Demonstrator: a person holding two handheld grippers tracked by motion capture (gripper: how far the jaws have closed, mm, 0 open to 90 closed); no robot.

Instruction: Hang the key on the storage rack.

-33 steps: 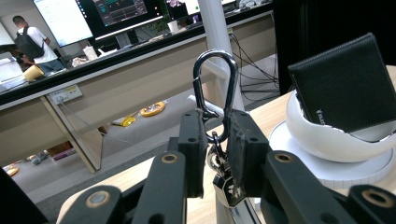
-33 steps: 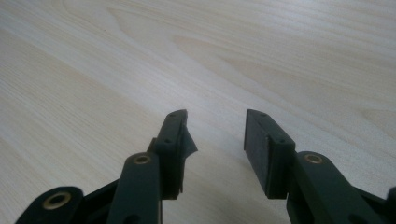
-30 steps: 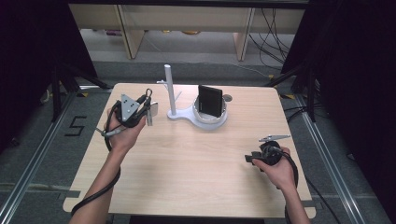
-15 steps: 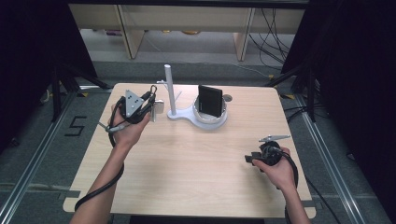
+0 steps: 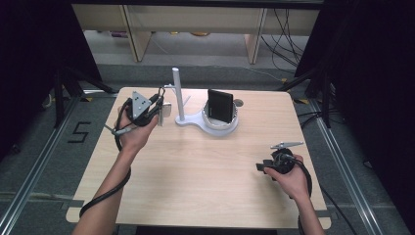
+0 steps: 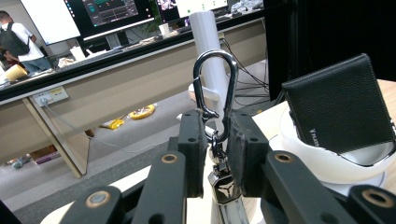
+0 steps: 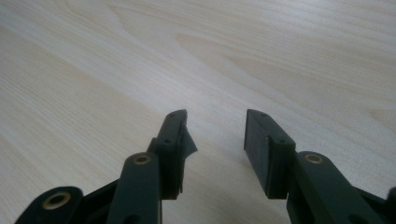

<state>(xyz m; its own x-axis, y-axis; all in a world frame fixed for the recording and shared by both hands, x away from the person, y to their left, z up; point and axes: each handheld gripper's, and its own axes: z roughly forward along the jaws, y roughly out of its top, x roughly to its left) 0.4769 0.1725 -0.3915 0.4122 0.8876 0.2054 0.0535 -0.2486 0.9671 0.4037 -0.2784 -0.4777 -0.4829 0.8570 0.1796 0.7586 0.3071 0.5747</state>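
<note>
My left gripper (image 6: pixel 215 127) is shut on a silver carabiner keychain (image 6: pixel 215 88), whose loop stands up above the jaws and whose fob hangs below. In the high view the left gripper (image 5: pixel 162 110) is raised at the table's back left, just left of the white stand's upright post (image 5: pixel 177 93). A black wallet (image 5: pixel 219 105) leans upright in the stand's round white dish (image 5: pixel 221 126); the left gripper view has the wallet (image 6: pixel 340 106) to the right of the post (image 6: pixel 208 56). My right gripper (image 5: pixel 262 168) rests low at the front right, its jaws (image 7: pixel 215 133) open over bare wood.
The light wooden table (image 5: pixel 195 176) has dark floor and metal rails around it. Shelving and cables lie beyond the far edge. Monitors and a desk fill the background of the left gripper view.
The left hand has carried the keychain a little to the right, closer to the stand's post. The right hand has stayed where it was.
</note>
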